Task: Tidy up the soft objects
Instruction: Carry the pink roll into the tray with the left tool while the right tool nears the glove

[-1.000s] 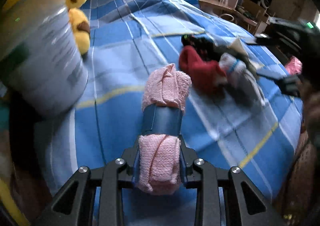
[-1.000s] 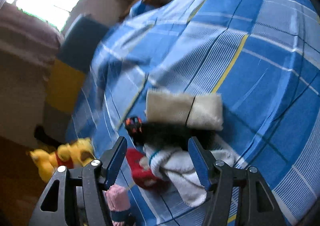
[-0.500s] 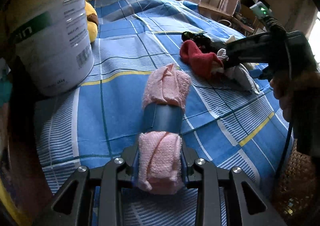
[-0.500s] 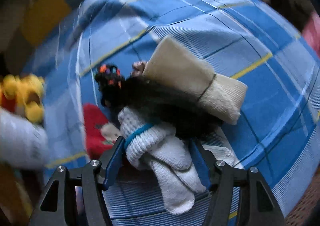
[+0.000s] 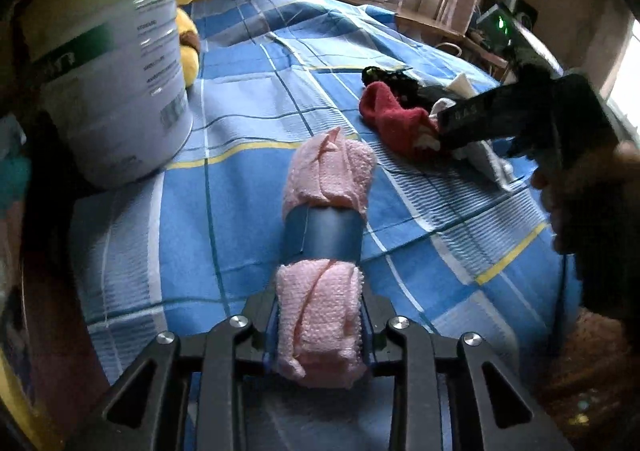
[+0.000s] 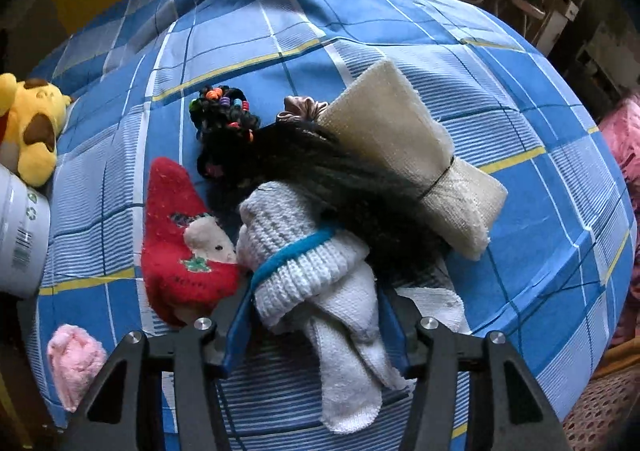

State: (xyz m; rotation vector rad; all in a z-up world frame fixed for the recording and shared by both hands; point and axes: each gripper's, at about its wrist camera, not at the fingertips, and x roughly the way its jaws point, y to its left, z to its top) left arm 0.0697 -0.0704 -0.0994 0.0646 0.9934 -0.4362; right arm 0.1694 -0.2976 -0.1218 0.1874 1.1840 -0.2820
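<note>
Your left gripper [image 5: 320,325] clamps a pink terry roll [image 5: 326,251]; right gripper [image 6: 316,321] closing around a ribbed white sock [image 6: 308,271] — fuzzy red sock [image 6: 180,243] beside it.

Right gripper [image 6: 316,315] dropped from above the pile onto the white knitted sock [image 6: 320,271], rolled, jaws now closing around it; tin [image 5: 104,67] nearer.

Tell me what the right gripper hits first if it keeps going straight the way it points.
Most likely the white knitted sock: it already lies between the closing jaws of the right gripper, with the checked bedspread directly beneath.
</note>
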